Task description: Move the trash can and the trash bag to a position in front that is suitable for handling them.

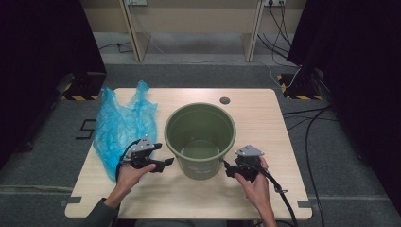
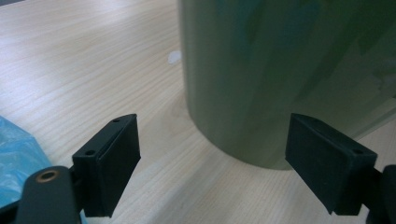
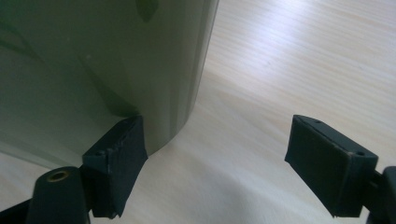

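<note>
Round olive-green plastic bucket (image 1: pixel 200 139) at centre; crumpled blue plastic bag (image 1: pixel 120 125) at nine o'clock. Left gripper (image 1: pixel 163 164) and right gripper (image 1: pixel 229 170) flanking, jaws apart, probably readying to line it.

The high view looks forward and down from above the person's side of the worktop (image 1: pixel 265 118), far enough off to take in the whole top with the green bucket (image 1: pixel 200 140) near its middle and floor beyond. The left gripper view rides low on the left claw (image 2: pixel 212 163), facing the bucket (image 2: pixel 285 79) at close range, with its wall ahead and to the right between the spread jaws. The right gripper view sits just as low on the right claw (image 3: pixel 217 161), with the bucket (image 3: pixel 93 70) close on its left. All three views share the bucket's lower wall and the wood around it.
</note>
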The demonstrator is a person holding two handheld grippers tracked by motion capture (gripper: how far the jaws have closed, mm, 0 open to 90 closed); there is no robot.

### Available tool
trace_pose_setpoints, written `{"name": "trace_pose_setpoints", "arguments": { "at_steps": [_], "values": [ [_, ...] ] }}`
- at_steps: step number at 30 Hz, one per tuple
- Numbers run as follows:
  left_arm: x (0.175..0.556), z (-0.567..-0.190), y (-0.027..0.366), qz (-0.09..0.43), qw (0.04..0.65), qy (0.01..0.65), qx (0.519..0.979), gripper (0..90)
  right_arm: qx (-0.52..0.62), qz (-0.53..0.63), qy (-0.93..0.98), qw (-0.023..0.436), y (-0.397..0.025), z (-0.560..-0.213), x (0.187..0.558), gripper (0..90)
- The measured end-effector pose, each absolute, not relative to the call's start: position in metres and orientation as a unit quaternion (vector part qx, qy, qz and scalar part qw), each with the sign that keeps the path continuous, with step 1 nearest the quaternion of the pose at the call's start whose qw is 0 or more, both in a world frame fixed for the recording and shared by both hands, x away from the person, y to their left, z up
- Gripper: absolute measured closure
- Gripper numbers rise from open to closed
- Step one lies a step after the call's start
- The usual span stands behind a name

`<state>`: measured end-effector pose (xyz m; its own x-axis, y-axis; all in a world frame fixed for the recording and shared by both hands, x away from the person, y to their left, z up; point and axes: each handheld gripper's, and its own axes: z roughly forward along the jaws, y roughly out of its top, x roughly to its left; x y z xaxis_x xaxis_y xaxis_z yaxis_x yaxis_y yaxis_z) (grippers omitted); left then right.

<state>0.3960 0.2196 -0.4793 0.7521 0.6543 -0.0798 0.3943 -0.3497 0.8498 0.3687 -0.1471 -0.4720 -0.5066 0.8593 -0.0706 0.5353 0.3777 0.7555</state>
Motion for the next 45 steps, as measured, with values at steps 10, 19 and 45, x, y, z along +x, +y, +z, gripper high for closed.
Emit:
{"name": "trace_pose_setpoints", "arguments": {
  "at_steps": [10, 19, 45],
  "values": [
    [0.405, -0.483, 0.226, 0.140, 0.468, 0.346, 0.801, 13.9, 0.435, 0.330, 0.800, 0.247, -0.127, -0.472, 0.397, 19.8],
    [0.412, -0.483, 0.224, 0.149, 0.457, 0.350, 0.804, 13.9, 0.446, 0.329, 0.790, 0.263, -0.131, -0.473, 0.406, 21.5],
    [0.427, -0.493, 0.205, 0.173, 0.424, 0.362, 0.812, 14.3, 0.454, 0.355, 0.777, 0.254, -0.150, -0.475, 0.415, 34.7]
  ]
}}
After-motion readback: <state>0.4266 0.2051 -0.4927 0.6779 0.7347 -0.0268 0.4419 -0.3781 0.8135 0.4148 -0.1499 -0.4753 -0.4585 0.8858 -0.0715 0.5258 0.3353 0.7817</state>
